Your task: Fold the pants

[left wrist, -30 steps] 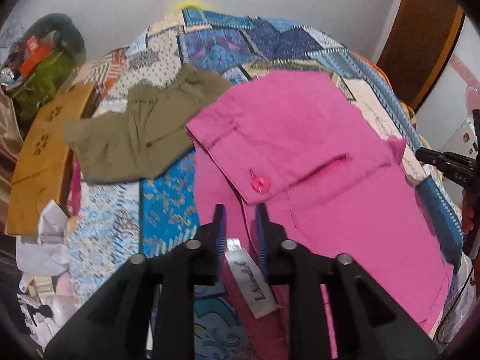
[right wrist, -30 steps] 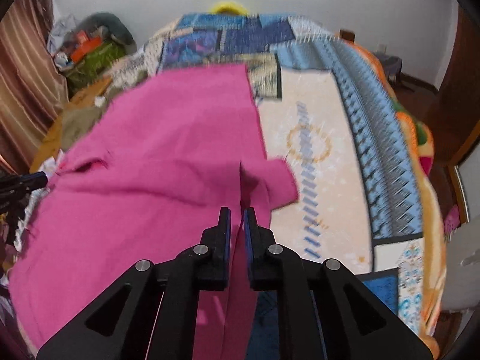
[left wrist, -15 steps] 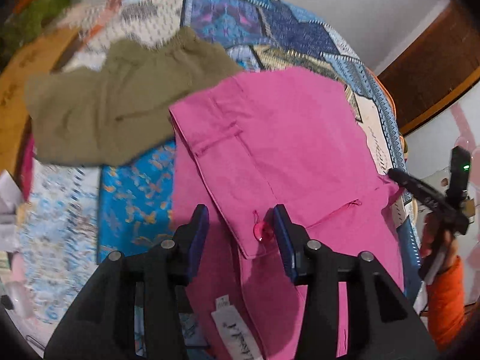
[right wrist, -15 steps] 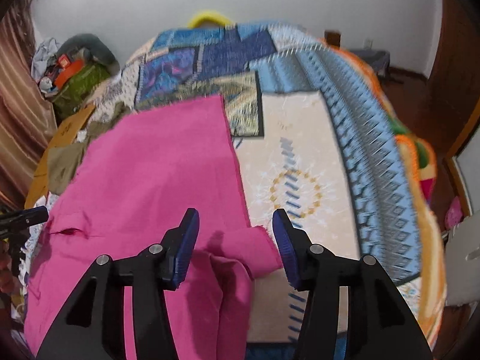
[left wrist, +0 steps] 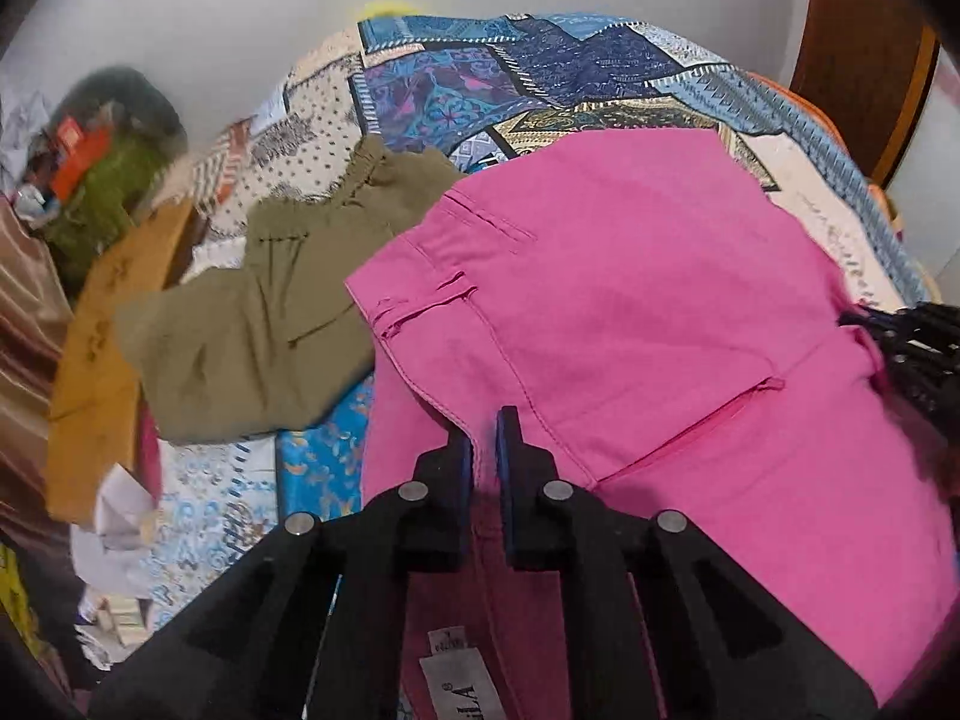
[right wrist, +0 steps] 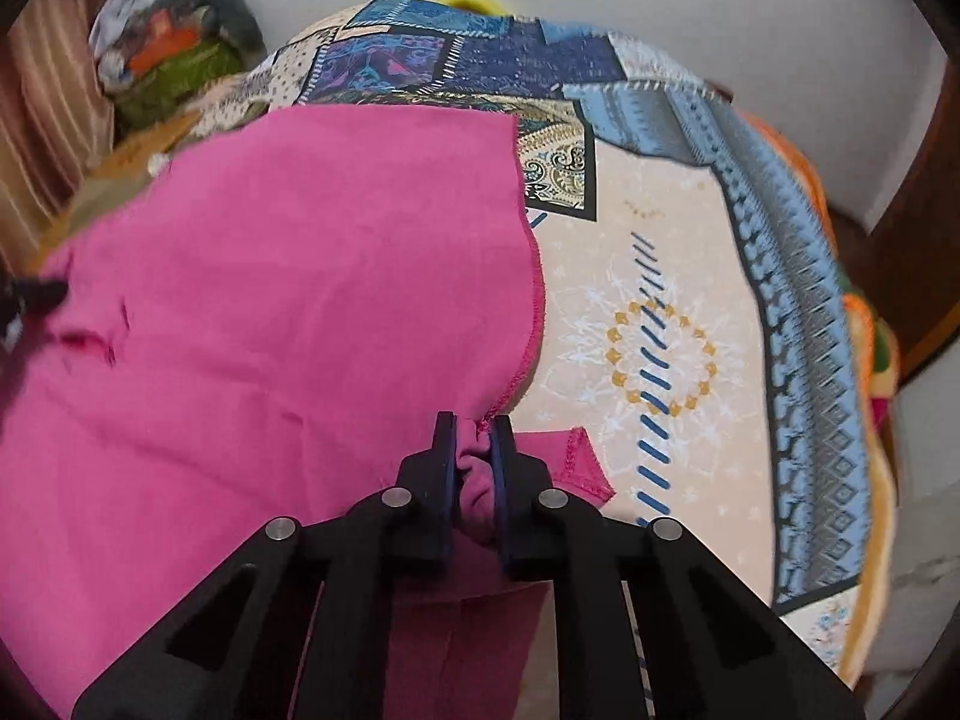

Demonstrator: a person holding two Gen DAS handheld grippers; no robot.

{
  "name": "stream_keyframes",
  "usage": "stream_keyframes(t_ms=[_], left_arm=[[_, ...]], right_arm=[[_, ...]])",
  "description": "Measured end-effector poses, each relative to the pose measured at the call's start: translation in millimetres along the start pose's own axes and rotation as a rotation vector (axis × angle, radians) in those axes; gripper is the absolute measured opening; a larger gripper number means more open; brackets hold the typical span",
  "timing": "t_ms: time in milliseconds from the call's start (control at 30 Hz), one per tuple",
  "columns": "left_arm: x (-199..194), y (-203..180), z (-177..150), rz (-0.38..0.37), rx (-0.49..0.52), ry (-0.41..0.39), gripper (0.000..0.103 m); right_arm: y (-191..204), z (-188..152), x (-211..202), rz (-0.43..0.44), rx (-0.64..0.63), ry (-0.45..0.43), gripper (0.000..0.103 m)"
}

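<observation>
Both grippers, left (left wrist: 485,429) and right (right wrist: 474,432), clamp pink pants (left wrist: 630,300) (grasped edges hidden)

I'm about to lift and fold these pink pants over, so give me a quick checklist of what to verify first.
1. Left gripper shut on the pink pants at the waistband edge: ok.
2. Right gripper shut on bunched pink fabric at the hem: ok.
3. Olive garment clear of the pink pants: not ok, their edges meet.
4. Patchwork quilt bare beside the pants: ok.
5. Both layers caught in each grip: cannot tell.
</observation>
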State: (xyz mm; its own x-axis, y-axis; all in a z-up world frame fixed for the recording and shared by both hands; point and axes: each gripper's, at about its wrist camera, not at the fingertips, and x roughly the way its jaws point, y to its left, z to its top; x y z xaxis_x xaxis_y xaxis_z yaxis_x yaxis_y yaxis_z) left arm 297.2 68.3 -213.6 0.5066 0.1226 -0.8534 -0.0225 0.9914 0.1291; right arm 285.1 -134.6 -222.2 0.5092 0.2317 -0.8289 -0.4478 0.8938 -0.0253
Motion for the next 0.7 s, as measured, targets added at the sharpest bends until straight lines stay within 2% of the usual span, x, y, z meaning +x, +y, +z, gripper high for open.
stream_keyframes(t_ms=[133,333,400,433,500,567,700], left_arm=[[8,12,-3,-0.03,-0.056,0.024,0.011],[5,3,1,-0.029,0.006,0.04,0.013],[-3,8,0,-0.026,0.01,0.044,0.016],[-7,9,1,-0.023,0.011,0.044,0.022],[-17,17,3,-0.04,0.006,0.031,0.036],[-28,27,7,-0.045,-0.016,-0.003,0.059],[-48,50,24,-0.035,-0.063,-0.083,0.064]], right_arm=[[-8,-1,1,-0.005,0.022,0.015,0.007],[-7,3,1,-0.018,0.011,0.05,0.008],[-10,4,-2,0.003,0.032,0.064,0.013],[-10,3,-4,0.006,0.037,0.072,0.016],[-15,3,-14,-0.023,0.046,0.074,0.036],[-17,4,-24,-0.042,0.043,0.059,0.05],[-21,16,-51,-0.037,0.03,-0.023,0.055]])
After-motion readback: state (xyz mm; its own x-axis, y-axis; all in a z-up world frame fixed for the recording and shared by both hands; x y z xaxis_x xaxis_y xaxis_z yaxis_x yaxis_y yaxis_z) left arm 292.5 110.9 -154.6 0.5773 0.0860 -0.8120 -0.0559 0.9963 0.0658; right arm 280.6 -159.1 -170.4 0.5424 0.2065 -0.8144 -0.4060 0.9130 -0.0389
